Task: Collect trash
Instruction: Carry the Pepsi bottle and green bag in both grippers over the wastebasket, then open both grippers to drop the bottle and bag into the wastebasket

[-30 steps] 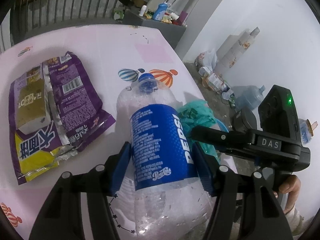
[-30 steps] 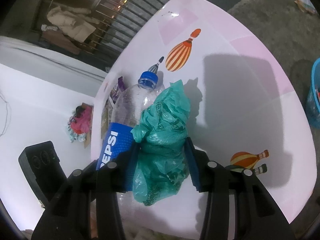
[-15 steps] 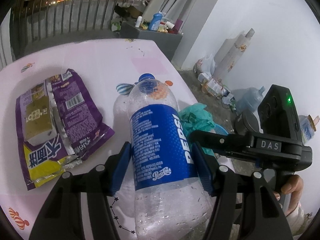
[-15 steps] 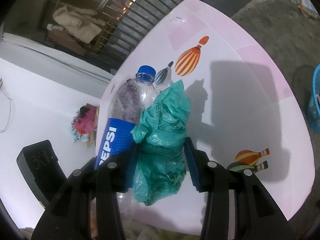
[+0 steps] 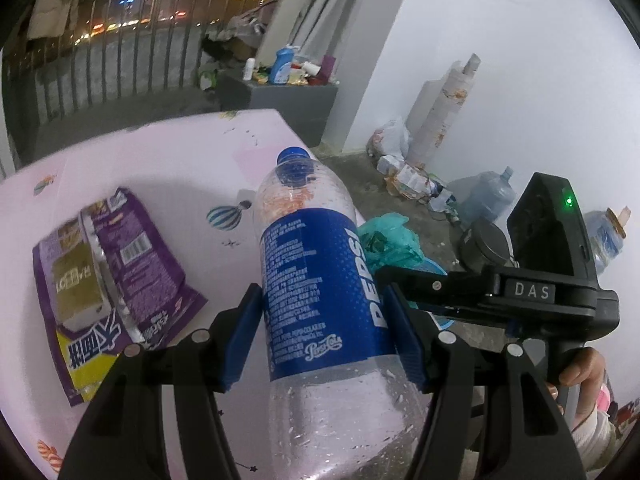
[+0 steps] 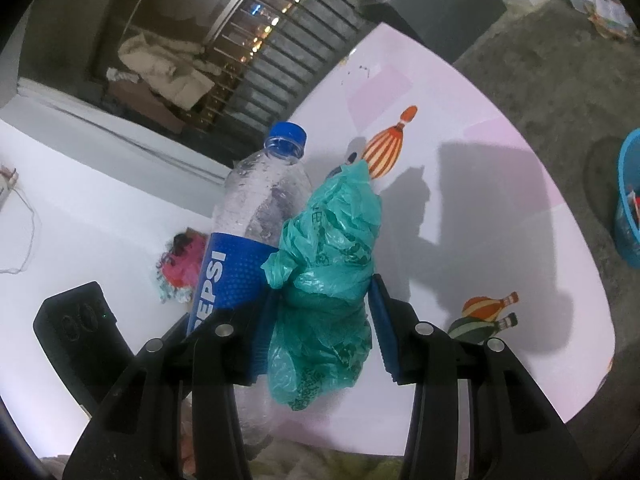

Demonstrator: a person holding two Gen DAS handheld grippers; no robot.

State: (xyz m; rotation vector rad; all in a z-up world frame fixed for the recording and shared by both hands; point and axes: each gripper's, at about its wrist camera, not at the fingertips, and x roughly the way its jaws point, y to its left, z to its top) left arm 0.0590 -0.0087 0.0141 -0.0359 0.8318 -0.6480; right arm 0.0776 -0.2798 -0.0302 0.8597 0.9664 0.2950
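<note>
Holding two bits of trash at once: the left gripper (image 5: 324,332) has its jaws clamped on the label of the empty Pepsi bottle (image 5: 316,280), cap pointing away, while the right gripper (image 6: 320,324) pinches a crumpled green plastic bag (image 6: 324,272). Both are up off the pink tabletop (image 6: 460,208), I'd guess so they can swing over to the blue bin (image 6: 628,216) on the floor (it's off past the table edge). The purple snack wrapper (image 5: 120,280) lies flat on the tabletop, uncollected.
</note>
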